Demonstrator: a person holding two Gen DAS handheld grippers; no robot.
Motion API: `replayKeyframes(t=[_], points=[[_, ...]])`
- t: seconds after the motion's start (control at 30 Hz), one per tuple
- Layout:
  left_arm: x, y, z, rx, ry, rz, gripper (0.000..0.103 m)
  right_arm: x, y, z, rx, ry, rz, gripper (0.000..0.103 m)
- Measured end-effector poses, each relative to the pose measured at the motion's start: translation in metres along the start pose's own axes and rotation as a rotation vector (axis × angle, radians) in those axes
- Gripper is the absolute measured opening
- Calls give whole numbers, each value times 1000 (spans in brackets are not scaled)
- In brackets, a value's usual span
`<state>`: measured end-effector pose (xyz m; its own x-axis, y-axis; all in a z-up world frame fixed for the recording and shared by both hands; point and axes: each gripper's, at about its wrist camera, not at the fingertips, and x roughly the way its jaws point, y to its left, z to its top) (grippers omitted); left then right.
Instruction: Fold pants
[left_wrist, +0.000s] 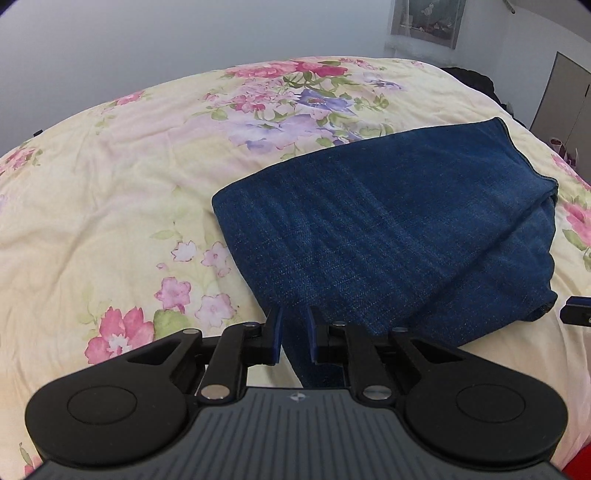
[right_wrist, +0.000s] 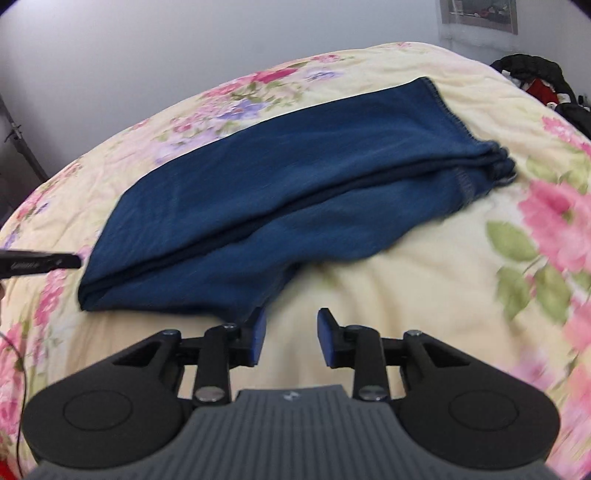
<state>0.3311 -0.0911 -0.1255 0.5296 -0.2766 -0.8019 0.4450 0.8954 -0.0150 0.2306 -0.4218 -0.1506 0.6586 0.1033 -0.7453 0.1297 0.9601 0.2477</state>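
Observation:
Dark blue denim pants (left_wrist: 388, 236) lie folded in layers on the floral bedspread (left_wrist: 110, 206). In the left wrist view my left gripper (left_wrist: 295, 321) has its fingers close together with a strip of the denim's near edge between them. In the right wrist view the pants (right_wrist: 280, 192) lie ahead and to the left. My right gripper (right_wrist: 291, 325) is open and empty, just off the near edge of the pants; its left finger is almost at the cloth. The left gripper's tip (right_wrist: 44, 263) shows at the left edge.
The cream bedspread with pink and purple flowers (right_wrist: 424, 277) fills both views. Dark clothes (right_wrist: 546, 81) are piled at the bed's far right corner. A pale wall with a picture (left_wrist: 424, 22) is behind, and a grey door (left_wrist: 565, 99) at far right.

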Motion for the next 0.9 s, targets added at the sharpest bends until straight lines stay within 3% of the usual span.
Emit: replayKeyframes(t=[0.2, 0.27, 0.4, 0.5, 0.7, 0.9], points=[[11, 3, -7, -27, 16, 0, 15, 28, 18, 0, 97, -28, -60, 29], [13, 5, -7, -34, 24, -9, 12, 28, 19, 3, 119, -31, -62, 7], [27, 3, -11, 40, 81, 31, 1, 27, 17, -3, 114, 8, -88, 2], [48, 12, -22, 23, 150, 51, 0, 47, 9, -17, 124, 58, -94, 1], [29, 19, -26, 3, 106, 8, 0, 41, 3, -19, 137, 98, -70, 0], [-3, 7, -12, 1, 24, -10, 0, 2, -13, 3, 117, -64, -86, 0]])
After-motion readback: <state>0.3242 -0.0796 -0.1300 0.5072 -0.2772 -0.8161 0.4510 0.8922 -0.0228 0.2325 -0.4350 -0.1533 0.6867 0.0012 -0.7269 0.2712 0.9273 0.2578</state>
